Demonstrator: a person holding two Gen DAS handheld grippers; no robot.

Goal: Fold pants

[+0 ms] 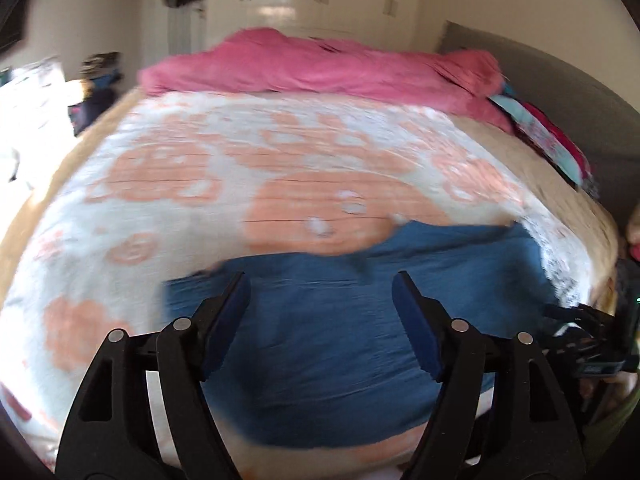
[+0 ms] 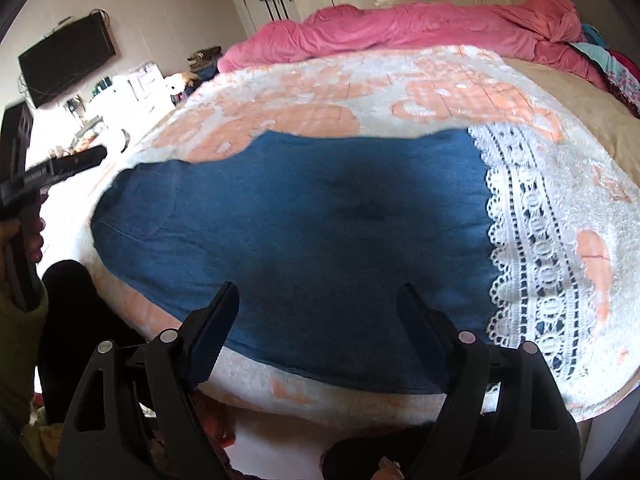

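Pants of blue, soft woven cloth with a broad white lace band at one end lie spread flat on the bed, over a fluffy white-and-peach patterned blanket, close to the near edge of the mattress. In the right wrist view the lace band sits at the right end and the blue cloth runs off to the left, where faint seam lines show; in the left wrist view, which is blurred, the same blue cloth fills the lower middle. The cloth looks light and limp — it will drape and sag from any held point instead of keeping a shape, and the plush blanket beneath may catch it, so lifting is likely to serve better than dragging. The lace looks open and delicate, apt to snag on a claw's ridged pad, so it is the poorer place to pinch. Better holds, to my eye, are the solid blue edges or corners, one for each claw, pinched so that both layers are taken together and the fold comes over evenly. The left claw hovers over the blue cloth with its jaws apart and nothing between them. The right claw also stands with its jaws well apart above the near edge of the pants, gripping nothing. A rumpled pink duvet is heaped along the far side of the bed — well apart from the pants.
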